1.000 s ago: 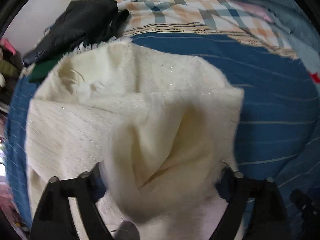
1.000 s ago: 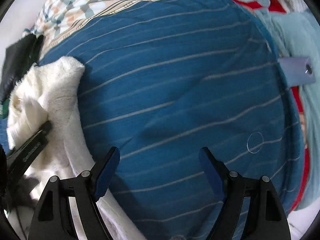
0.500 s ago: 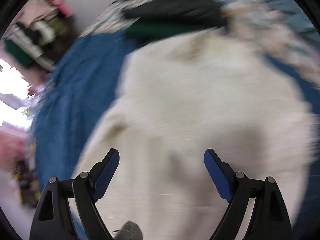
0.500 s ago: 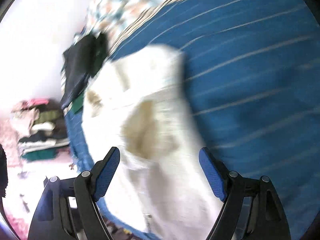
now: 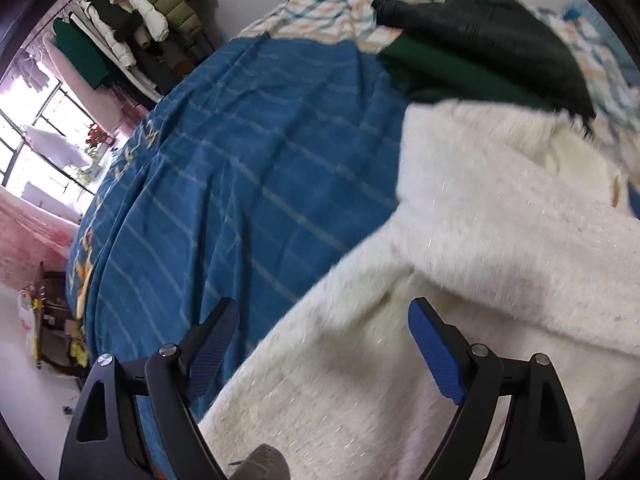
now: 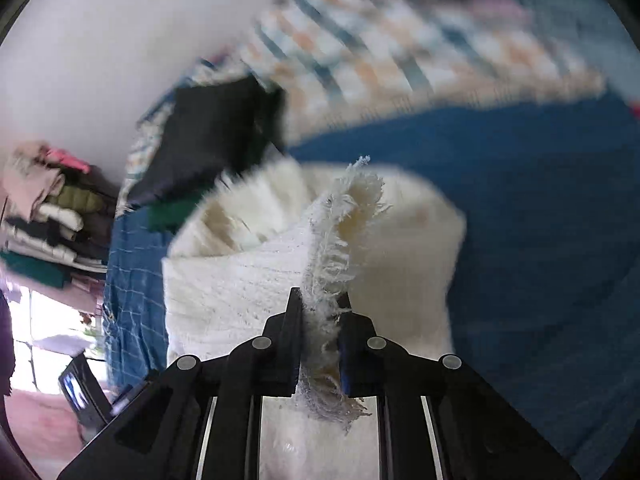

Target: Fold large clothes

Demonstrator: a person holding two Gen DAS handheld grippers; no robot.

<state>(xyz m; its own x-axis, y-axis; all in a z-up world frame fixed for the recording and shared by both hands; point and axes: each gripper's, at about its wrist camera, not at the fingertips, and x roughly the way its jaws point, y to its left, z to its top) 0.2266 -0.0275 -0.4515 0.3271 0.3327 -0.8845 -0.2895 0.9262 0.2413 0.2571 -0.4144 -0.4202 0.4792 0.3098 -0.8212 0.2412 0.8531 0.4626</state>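
A large cream fuzzy garment (image 5: 480, 208) lies on the blue striped bedspread (image 5: 248, 168), filling the right half of the left wrist view. My left gripper (image 5: 320, 336) is open just above the garment's lower fold, holding nothing. In the right wrist view my right gripper (image 6: 320, 312) is shut on the garment's frayed edge (image 6: 340, 232), which sticks up between the fingers. The rest of the garment (image 6: 248, 280) lies bunched beyond it.
A black jacket (image 5: 488, 36) on a dark green garment (image 5: 440, 76) lies at the head of the bed, on a plaid blanket (image 5: 328, 12). A rack of hanging clothes (image 5: 132, 28) and a window stand at far left. The bed edge drops off at left.
My right gripper has closed on the garment's frayed edge; it was open before. My left gripper let go of the cream fabric earlier and has swung left, staying open.
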